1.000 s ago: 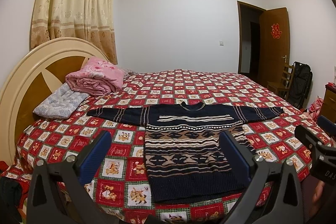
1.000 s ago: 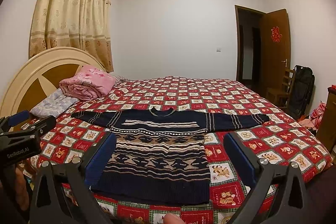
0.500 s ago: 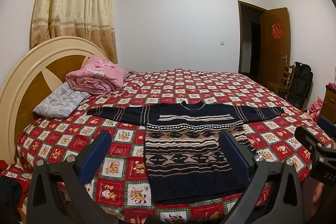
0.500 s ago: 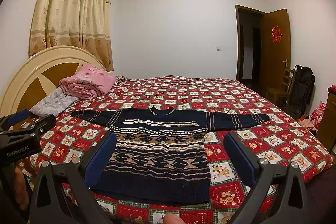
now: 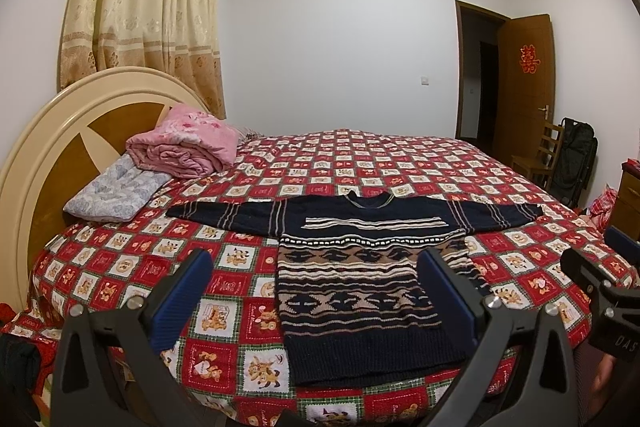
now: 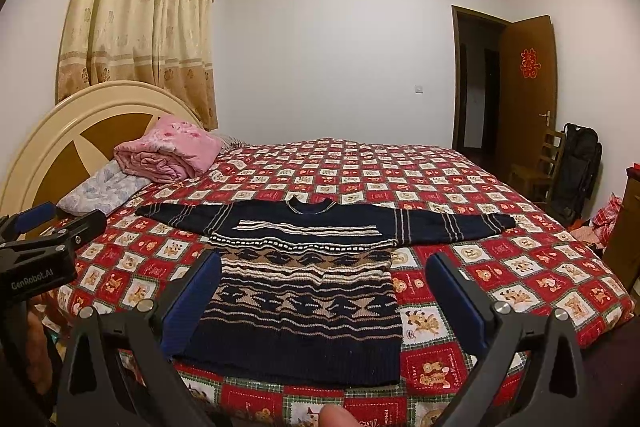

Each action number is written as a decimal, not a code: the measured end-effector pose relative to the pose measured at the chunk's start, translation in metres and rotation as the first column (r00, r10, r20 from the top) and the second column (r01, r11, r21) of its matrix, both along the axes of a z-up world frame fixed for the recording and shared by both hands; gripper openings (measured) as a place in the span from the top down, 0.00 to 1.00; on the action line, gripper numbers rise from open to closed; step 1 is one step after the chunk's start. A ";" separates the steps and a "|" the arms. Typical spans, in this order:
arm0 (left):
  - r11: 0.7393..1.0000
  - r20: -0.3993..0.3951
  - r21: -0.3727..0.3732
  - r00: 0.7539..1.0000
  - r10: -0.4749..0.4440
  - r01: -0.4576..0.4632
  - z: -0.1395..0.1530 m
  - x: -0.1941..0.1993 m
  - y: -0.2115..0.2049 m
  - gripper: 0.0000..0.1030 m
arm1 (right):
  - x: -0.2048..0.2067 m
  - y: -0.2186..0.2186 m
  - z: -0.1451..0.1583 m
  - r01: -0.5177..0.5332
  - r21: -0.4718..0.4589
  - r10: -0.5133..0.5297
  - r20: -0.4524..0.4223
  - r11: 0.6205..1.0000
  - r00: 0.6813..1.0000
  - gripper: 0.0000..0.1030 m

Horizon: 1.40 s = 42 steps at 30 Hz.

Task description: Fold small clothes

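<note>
A dark navy knitted sweater [image 5: 360, 275] with tan and white patterned bands lies flat, sleeves spread wide, near the front edge of the bed [image 5: 360, 163] with its red checkered cartoon-print cover. The left gripper [image 5: 316, 291] and right gripper [image 6: 324, 291] hover before it, jaws wide apart and empty. The sweater's lower corners sit hidden behind the blue pads.

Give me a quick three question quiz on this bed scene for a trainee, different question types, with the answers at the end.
1. True or false: the sweater lies flat with both sleeves spread out.
2. What does the left gripper hold: A sleeve, B hem, C nothing?
3. Fill in: the pink blanket sits near the ___.

Key: 1 true. 2 C; the right gripper is open and empty too. 3 headboard.
</note>
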<state>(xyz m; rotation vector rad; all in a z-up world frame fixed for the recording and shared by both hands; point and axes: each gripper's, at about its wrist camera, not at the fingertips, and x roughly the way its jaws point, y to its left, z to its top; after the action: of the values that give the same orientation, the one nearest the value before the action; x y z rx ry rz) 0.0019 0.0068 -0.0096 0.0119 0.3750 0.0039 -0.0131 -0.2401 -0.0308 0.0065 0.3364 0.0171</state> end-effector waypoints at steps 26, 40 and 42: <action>1.000 -0.080 -0.007 0.997 0.003 -0.003 -0.030 0.025 -0.001 0.00 | 0.028 0.006 -0.031 -0.085 0.005 0.085 -0.093 0.996 0.992 0.01; 0.998 -0.198 0.070 0.980 0.010 0.004 -0.085 0.109 -0.012 0.00 | 0.127 -0.076 -0.084 0.044 0.117 -0.014 -0.244 0.992 0.970 0.17; 0.996 -0.215 0.085 0.976 0.018 0.000 -0.092 0.126 -0.014 0.00 | 0.154 -0.105 -0.094 0.091 0.141 -0.044 -0.307 0.986 0.951 0.23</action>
<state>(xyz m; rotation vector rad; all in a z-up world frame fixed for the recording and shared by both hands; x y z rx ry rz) 0.1277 -0.0071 -0.1014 0.0947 0.5924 0.0277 0.1413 -0.3451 -0.1243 0.1754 0.6420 -0.0265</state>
